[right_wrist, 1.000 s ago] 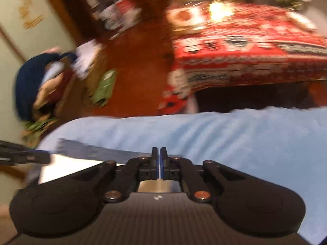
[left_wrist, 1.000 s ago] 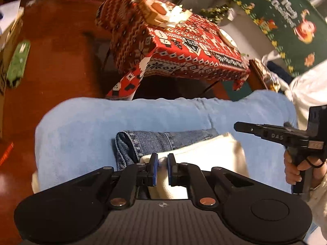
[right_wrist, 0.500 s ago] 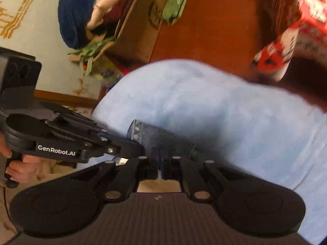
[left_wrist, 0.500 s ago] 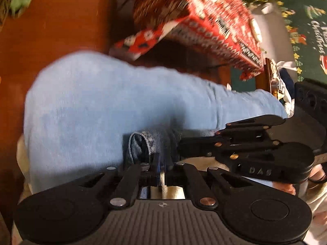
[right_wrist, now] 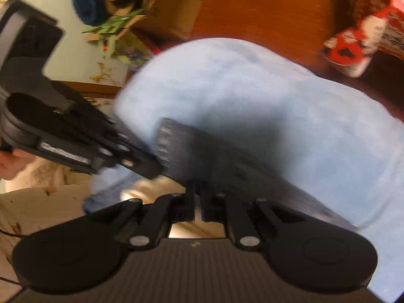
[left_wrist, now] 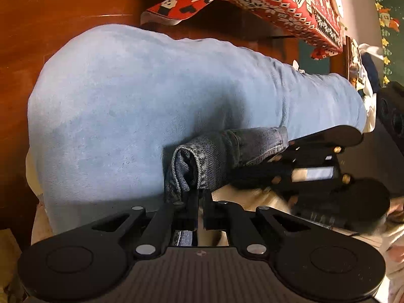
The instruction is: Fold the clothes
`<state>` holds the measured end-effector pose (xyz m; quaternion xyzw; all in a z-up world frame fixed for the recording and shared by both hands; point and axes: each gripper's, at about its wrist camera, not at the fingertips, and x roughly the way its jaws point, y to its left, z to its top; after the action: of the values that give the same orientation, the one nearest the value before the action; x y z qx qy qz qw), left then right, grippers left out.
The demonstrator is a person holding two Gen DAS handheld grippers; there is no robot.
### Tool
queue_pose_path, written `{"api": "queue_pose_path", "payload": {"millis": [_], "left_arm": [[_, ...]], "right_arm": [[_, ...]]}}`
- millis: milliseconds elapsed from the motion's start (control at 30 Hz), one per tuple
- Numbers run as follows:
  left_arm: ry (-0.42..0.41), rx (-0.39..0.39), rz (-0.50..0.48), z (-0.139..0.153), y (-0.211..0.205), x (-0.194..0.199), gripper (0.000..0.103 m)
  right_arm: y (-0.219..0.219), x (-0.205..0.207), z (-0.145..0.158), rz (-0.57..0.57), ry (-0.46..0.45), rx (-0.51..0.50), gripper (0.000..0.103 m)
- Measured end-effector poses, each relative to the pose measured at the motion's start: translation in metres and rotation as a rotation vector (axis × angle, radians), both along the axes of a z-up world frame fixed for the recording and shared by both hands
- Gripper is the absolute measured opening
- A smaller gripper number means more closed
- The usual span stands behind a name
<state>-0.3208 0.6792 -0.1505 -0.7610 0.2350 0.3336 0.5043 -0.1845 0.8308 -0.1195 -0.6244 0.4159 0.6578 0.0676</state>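
Note:
Folded dark denim jeans (left_wrist: 227, 151) lie on a light blue blanket (left_wrist: 151, 101), on top of a cream cloth (left_wrist: 242, 197). My left gripper (left_wrist: 200, 202) points down at the jeans' near left corner. It is shut on a thin strip of the cream cloth, and the denim hem hangs against its left finger. My right gripper (right_wrist: 198, 202) sits just to the right, at the same near edge of the jeans (right_wrist: 202, 151). Its jaws are opening to a narrow gap. Cream cloth (right_wrist: 151, 186) shows behind the gap, and blur hides any contact.
A table under a red patterned cloth (left_wrist: 277, 0) stands beyond the blanket on the wooden floor (left_wrist: 63, 12). A cardboard box (right_wrist: 171, 12) with clutter stands at the far left. A hand (right_wrist: 10, 161) holds the left gripper's handle.
Both grippers tipped downward and came together at the near edge of the jeans. The left jaws closed on the cream cloth. The right jaws, pressed together before, now show a slim gap.

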Motion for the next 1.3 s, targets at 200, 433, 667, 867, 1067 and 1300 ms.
{"api": "queue_pose_path", "payload": {"millis": [200,433,667,867,1067,1300], "left_arm": [[-0.009,0.017,0.004,0.005,0.013,0.000,0.003],[-0.005,-0.002,-0.124,0.000,0.022,0.025,0.004],[-0.018,-0.011,-0.117,-0.002,0.019,0.024,0.004],[0.004,-0.010,-0.138,0.001,0.021,0.026,0.003],[0.008,0.043,-0.136,0.007,0.034,0.032,0.003],[0.003,0.016,-0.192,-0.005,0.031,0.048,0.004]], "right_arm": [[0.003,0.002,0.003,-0.033,0.009,-0.011,0.007],[0.002,0.005,0.000,0.021,-0.026,-0.007,0.008],[0.033,0.075,0.000,-0.124,-0.102,-0.010,0.019],[0.038,0.086,-0.002,-0.079,-0.192,0.114,0.011],[0.036,0.082,0.011,-0.168,-0.079,0.065,0.011],[0.028,0.081,-0.001,-0.112,-0.131,0.057,0.007]]}}
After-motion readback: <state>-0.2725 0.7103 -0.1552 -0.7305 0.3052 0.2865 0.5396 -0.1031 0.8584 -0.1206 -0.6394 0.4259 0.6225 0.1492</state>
